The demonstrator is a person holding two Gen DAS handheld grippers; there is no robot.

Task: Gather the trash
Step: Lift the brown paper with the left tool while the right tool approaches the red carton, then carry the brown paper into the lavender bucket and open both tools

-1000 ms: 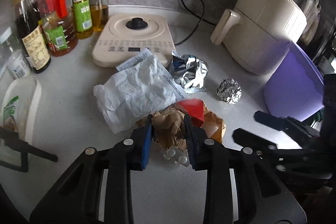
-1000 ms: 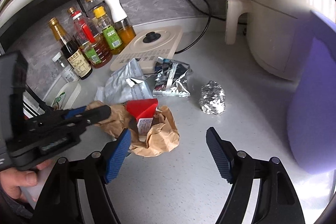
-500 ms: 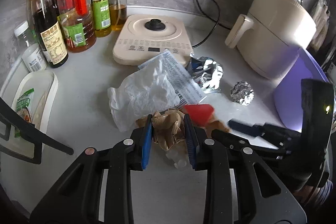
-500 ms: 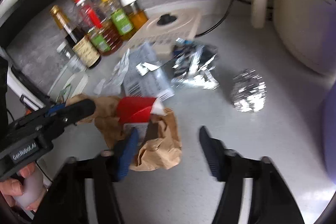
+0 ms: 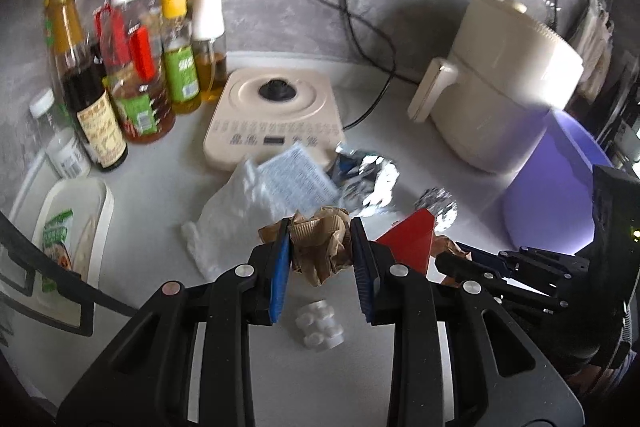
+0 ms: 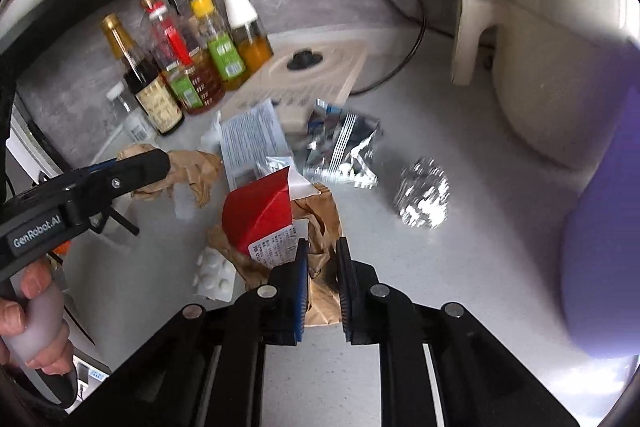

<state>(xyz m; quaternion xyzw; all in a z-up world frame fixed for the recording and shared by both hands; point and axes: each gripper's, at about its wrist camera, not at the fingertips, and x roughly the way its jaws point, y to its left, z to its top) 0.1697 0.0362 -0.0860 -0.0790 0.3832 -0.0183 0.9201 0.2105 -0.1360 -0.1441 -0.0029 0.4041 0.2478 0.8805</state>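
My left gripper is shut on a crumpled wad of brown paper, held a little above the counter. In the right wrist view the same wad hangs from the left gripper. My right gripper has its jaws closing, and a brown paper bag is pinched between the pads. A red carton lies on that bag. A foil ball, a silver foil packet, a white printed wrapper and a pill blister pack lie on the counter.
A purple bin stands at the right edge beside a cream air fryer. A cream cooker and several bottles line the back wall. A white tray sits at the left. A hand holds the left gripper.
The right jaws went from wide open to pinching the brown bag. The left gripper rose with its paper wad, and the blister pack underneath came into the clear.
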